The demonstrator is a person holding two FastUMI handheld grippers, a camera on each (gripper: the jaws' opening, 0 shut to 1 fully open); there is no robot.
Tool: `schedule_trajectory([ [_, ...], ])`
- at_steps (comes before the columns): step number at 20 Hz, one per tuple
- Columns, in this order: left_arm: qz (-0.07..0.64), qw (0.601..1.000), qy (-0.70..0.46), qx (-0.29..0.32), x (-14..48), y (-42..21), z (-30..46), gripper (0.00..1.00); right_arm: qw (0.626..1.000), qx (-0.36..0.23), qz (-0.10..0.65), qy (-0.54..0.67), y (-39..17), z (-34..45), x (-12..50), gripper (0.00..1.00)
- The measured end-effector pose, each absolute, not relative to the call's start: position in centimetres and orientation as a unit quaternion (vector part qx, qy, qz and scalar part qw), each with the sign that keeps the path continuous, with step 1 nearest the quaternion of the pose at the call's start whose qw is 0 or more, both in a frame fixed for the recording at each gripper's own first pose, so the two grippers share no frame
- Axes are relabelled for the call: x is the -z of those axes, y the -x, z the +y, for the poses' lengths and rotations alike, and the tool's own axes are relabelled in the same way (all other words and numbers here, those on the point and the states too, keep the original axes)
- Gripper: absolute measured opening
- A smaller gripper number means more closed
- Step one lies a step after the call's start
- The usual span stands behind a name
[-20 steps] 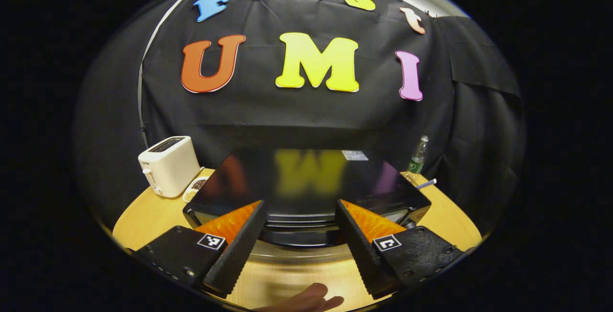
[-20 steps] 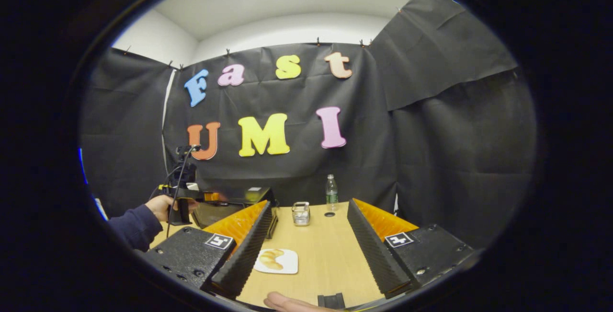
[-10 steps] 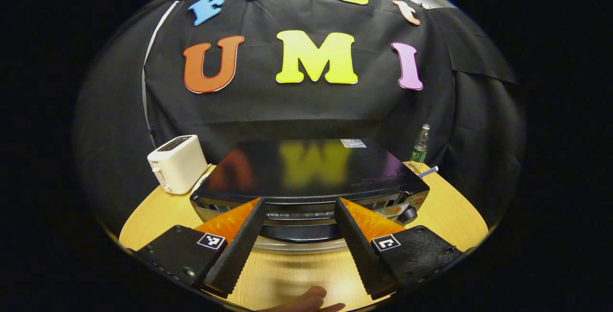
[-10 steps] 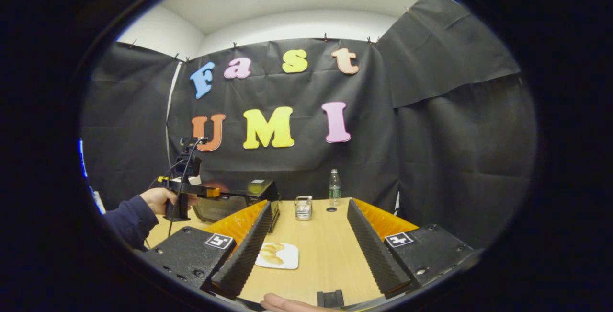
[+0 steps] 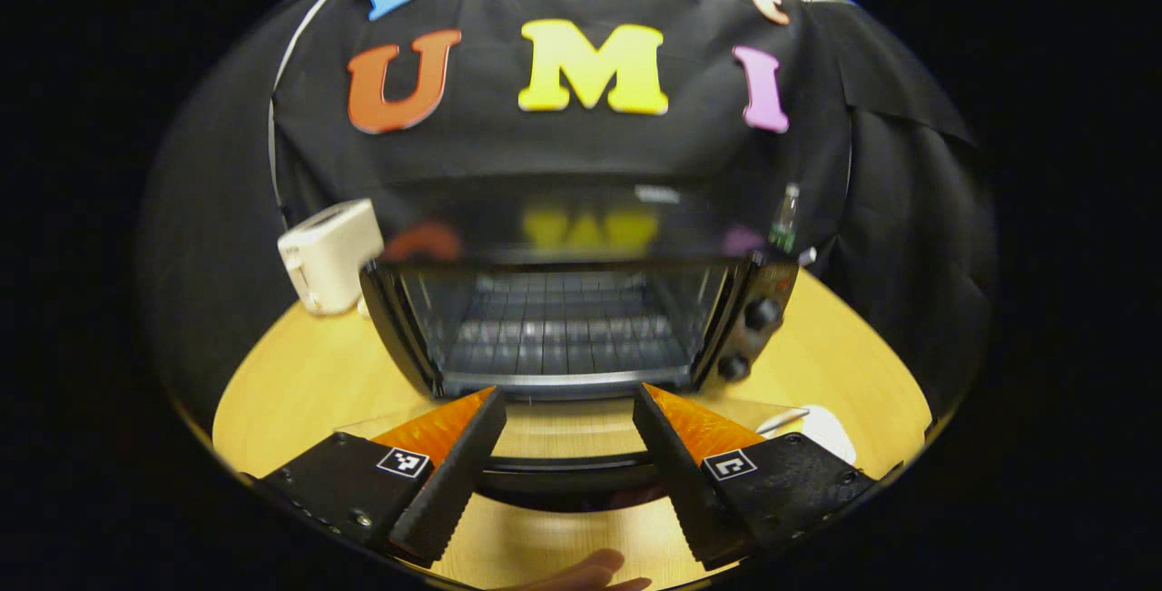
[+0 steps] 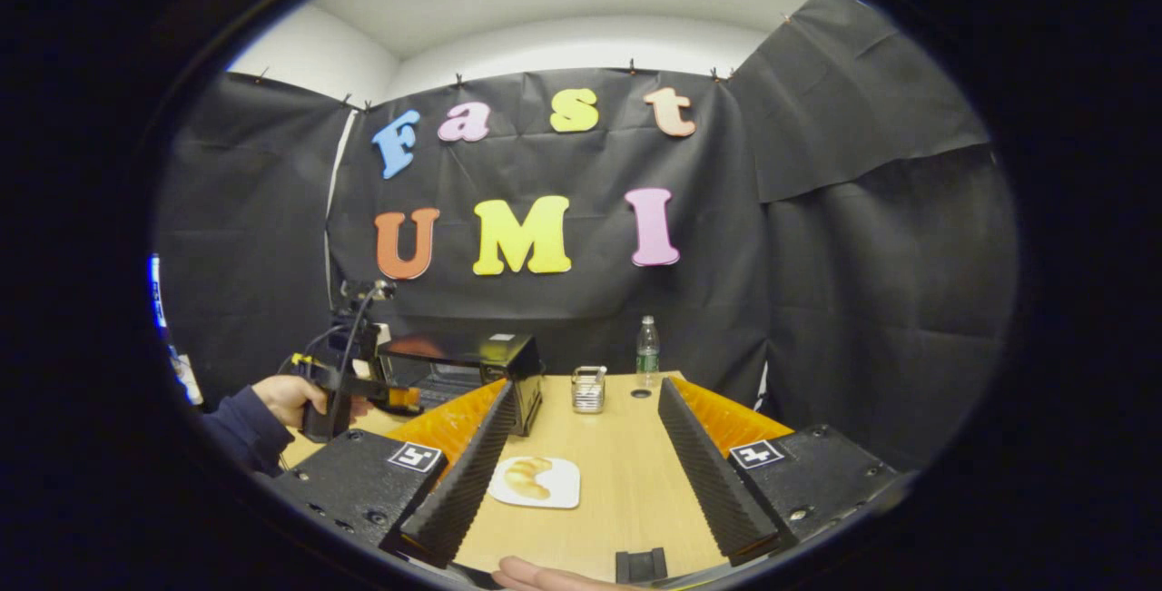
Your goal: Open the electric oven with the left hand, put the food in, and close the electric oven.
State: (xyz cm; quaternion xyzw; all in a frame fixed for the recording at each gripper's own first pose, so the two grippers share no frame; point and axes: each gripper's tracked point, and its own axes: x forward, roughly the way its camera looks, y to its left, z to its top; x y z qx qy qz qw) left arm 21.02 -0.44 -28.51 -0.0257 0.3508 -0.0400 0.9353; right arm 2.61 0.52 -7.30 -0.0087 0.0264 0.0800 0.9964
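The black electric oven (image 5: 563, 319) stands open, its wire rack in plain sight. Its glass door (image 5: 563, 432) lies folded down toward me, the dark handle (image 5: 572, 482) low between my fingers. My left gripper (image 5: 567, 394) is open, its fingers spread to either side of the door. In the right gripper view a hand (image 6: 281, 396) holds the left gripper (image 6: 399, 396) at the oven (image 6: 472, 364). A croissant (image 6: 528, 477) rests on a white plate (image 6: 554, 493) on the table. My right gripper (image 6: 588, 387) hovers open above the plate, holding nothing.
A white toaster (image 5: 329, 253) stands left of the oven, and a water bottle (image 5: 782, 223) behind its right corner. The oven's knobs (image 5: 761, 312) are on its right side. A small metal rack (image 6: 588, 389) and the bottle (image 6: 646, 350) sit at the table's far end.
The oven door has swung down from shut to fully open as my left gripper dropped and pulled back. The right gripper has barely shifted.
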Motion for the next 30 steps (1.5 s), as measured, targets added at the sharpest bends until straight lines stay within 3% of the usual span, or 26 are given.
schedule_trajectory([
  [1, 0.365, 0.931, 0.015, 0.032, 30.1, -20.1, -0.2, 0.94, 0.996, -0.083, 0.03, 0.009, -2.7, 0.7, 7.5, 0.96],
  [2, 0.357, 0.933, 0.011, 0.035, 30.7, -20.3, -0.5, 1.0, 0.996, -0.083, 0.031, 0.011, -2.7, 0.7, 7.6, 0.96],
  [3, 0.364, 0.93, 0.014, 0.035, 31.9, -19.8, -0.9, 0.84, 0.996, -0.08, 0.032, 0.014, -2.9, 0.5, 7.7, 0.96],
  [4, 0.372, 0.927, 0.019, 0.038, 32.7, -19.6, -1.1, 0.95, 0.996, -0.078, 0.033, 0.017, -3.0, 0.4, 7.9, 0.96],
  [10, 0.38, 0.924, 0.016, 0.041, 33.9, -19.2, -1.0, 0.96, 0.995, -0.085, 0.046, 0.02, -3.1, 1.4, 9.0, 0.97],
  [18, 0.318, 0.947, 0.006, 0.041, 33.1, -19.6, -0.7, 0.95, 0.989, -0.117, 0.089, 0.018, -5.9, 3.9, 13.5, 0.97],
  [23, 0.249, 0.968, 0.024, 0.03, 27.4, -17.2, -1.0, 0.93, 0.981, -0.122, 0.151, 0.009, -10.8, 5.7, 19.0, 0.97],
  [29, 0.141, 0.989, 0.043, 0.02, 17.4, -11.4, -0.3, 0.92, 0.952, -0.181, 0.246, 0.011, -15.6, 9.1, 26.6, 0.97],
  [30, 0.13, 0.99, 0.045, 0.02, 16.0, -10.3, -0.2, 0.93, 0.945, -0.194, 0.262, 0.008, -15.9, 9.8, 27.9, 0.94],
])
